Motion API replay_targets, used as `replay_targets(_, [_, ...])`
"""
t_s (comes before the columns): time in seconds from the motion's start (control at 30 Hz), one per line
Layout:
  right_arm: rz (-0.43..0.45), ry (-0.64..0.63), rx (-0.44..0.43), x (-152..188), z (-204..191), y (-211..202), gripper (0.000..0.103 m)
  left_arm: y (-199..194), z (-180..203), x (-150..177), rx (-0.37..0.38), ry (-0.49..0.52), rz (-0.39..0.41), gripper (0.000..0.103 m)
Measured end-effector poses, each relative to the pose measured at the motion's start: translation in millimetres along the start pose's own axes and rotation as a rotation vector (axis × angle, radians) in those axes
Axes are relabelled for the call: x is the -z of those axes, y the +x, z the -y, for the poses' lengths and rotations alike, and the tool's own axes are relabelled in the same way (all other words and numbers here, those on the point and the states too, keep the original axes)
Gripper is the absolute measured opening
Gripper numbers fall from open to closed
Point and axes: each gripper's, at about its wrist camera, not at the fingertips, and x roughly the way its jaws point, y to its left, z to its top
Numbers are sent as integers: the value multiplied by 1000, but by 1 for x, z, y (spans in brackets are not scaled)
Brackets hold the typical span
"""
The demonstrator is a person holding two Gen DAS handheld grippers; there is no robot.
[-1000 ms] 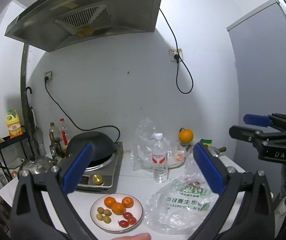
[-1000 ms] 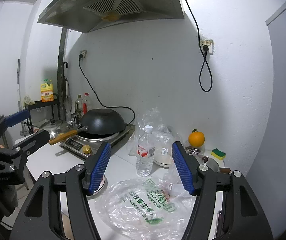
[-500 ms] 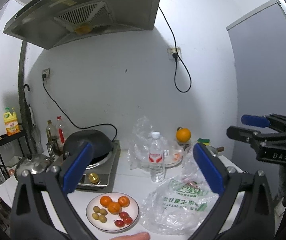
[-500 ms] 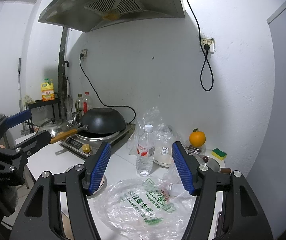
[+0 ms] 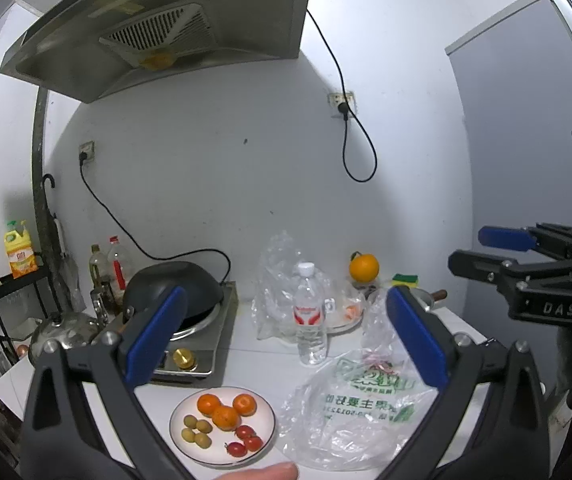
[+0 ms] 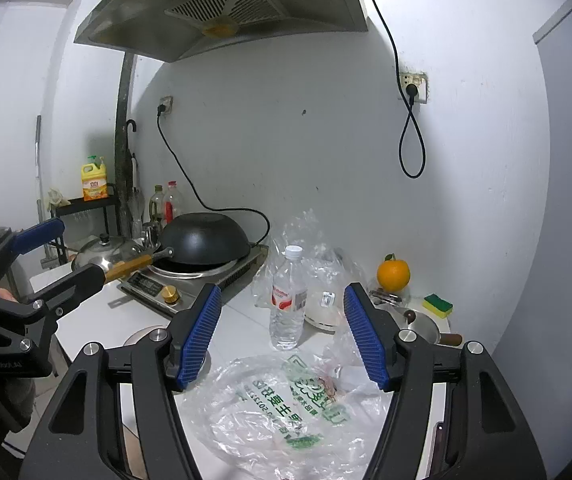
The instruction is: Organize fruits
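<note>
A white plate [image 5: 264, 438] near the counter's front edge holds three tangerines [image 5: 224, 410], small green fruits [image 5: 196, 430] and cherry tomatoes [image 5: 246, 440]. To its right lies a flat clear plastic bag with green print [image 5: 357, 412] [image 6: 286, 408]. One orange [image 5: 363, 267] [image 6: 393, 274] sits at the back by the wall. My left gripper [image 5: 286, 294] [image 6: 78, 248] hovers open above and in front of the plate, empty. My right gripper [image 6: 282, 292] [image 5: 469, 249] is open over the bag, holding nothing. In the right wrist view the plate [image 6: 138, 334] is mostly hidden behind a finger.
A water bottle [image 5: 309, 316] [image 6: 287, 304] stands mid-counter before crumpled clear bags [image 5: 276, 280]. A black wok [image 5: 174, 284] sits on an induction cooker at left, a metal pot [image 6: 421, 326] and sponge [image 6: 437, 304] at right. A person's fingertip [image 5: 270, 472] shows at the bottom edge.
In the left wrist view the scene has slid slightly to the left. The right gripper has not moved. Both pairs of jaws keep the same opening.
</note>
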Motion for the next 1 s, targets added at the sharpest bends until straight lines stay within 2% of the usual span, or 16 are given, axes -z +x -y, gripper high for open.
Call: replay_targets(1.0, [-18, -5, -6, 5, 5, 9, 67, 22, 10, 2, 21, 0, -38, 101])
